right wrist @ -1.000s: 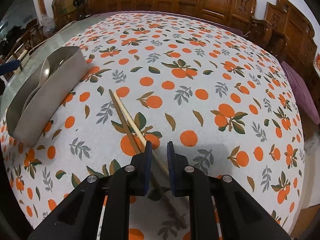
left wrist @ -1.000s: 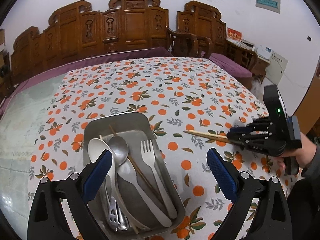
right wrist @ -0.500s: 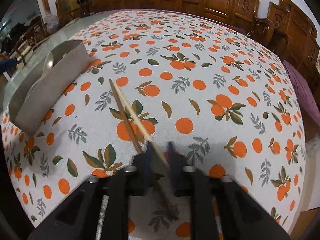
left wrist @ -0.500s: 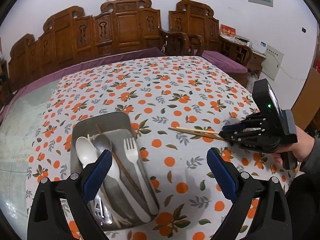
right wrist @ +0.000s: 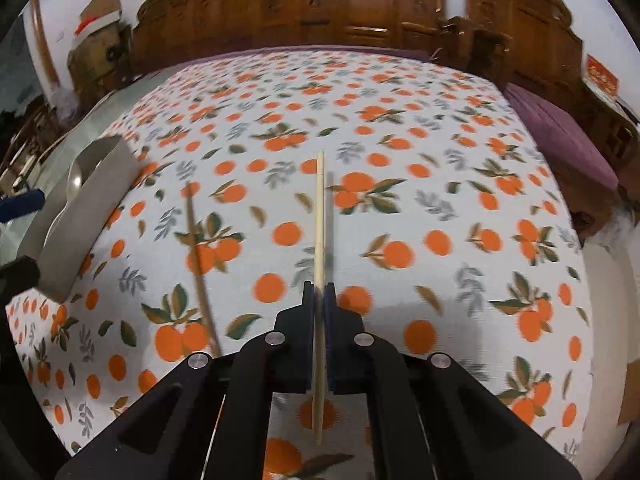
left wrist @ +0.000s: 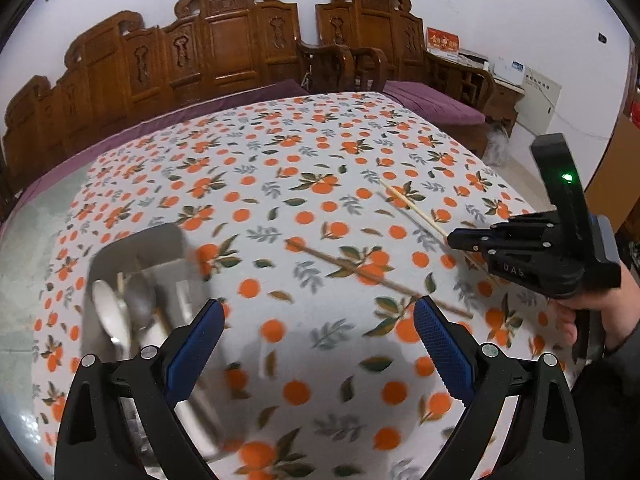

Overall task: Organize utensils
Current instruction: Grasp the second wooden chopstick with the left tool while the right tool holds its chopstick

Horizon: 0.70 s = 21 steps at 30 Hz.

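My right gripper (right wrist: pixel 319 294) is shut on a pale chopstick (right wrist: pixel 319 216) that points straight ahead above the orange-print tablecloth (right wrist: pixel 400 152). In the left wrist view that gripper (left wrist: pixel 452 239) holds the pale chopstick (left wrist: pixel 408 204) at the right. A darker brown chopstick (right wrist: pixel 198 264) lies loose on the cloth, also visible as a brown chopstick (left wrist: pixel 360 274) ahead of my left gripper (left wrist: pixel 318 336). The left gripper is open over bare cloth. The metal tray (left wrist: pixel 120 248) with a white spoon (left wrist: pixel 106 312) and other utensils sits at its lower left.
Carved wooden benches (left wrist: pixel 224 44) with purple cushions (left wrist: pixel 432 104) line the far side of the table. A person's hand (left wrist: pixel 592 312) holds the right gripper at the table's right edge. The tray (right wrist: pixel 92 208) lies at the left in the right wrist view.
The right gripper closed on the pale chopstick and lifted it away from the brown one, which stayed on the cloth. The left gripper moved right, so the tray slid to its left.
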Motion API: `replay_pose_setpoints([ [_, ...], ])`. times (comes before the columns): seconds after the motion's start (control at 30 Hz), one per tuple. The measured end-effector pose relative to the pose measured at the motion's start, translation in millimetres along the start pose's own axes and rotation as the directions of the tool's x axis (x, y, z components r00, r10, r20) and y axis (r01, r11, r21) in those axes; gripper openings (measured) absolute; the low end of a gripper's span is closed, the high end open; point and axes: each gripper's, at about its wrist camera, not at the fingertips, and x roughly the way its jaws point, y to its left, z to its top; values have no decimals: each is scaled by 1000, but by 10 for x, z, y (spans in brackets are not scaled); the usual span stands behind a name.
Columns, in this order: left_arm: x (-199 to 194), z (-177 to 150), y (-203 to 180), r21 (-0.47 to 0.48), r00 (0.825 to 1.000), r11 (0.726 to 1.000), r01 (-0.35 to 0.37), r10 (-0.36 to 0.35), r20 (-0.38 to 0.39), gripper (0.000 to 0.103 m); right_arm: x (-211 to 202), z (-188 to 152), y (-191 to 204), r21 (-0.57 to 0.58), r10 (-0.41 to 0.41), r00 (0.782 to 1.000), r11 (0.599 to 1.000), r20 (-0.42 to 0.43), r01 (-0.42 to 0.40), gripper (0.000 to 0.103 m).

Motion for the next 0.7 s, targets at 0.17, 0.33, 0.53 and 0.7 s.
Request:
replay_pose_setpoints([
  [0.17, 235, 108, -216, 4, 1000, 1000, -3, 3, -26, 92, -34, -20, -141, 32, -8, 1000, 999, 15, 8, 5],
  [0.33, 463, 173, -381, 30, 998, 999, -13, 14, -56, 92, -55, -15, -218, 50, -2, 1000, 999, 29, 1, 5],
  [0.53, 804, 197, -474, 28, 993, 999, -29, 32, -110, 92, -36, -7, -312, 80, 3, 1000, 997, 31, -5, 5],
  [0.7, 1000, 191, -505, 21, 989, 999, -44, 46, -143, 92, -32, 7, -356, 98, 8, 999, 995, 35, -12, 6],
])
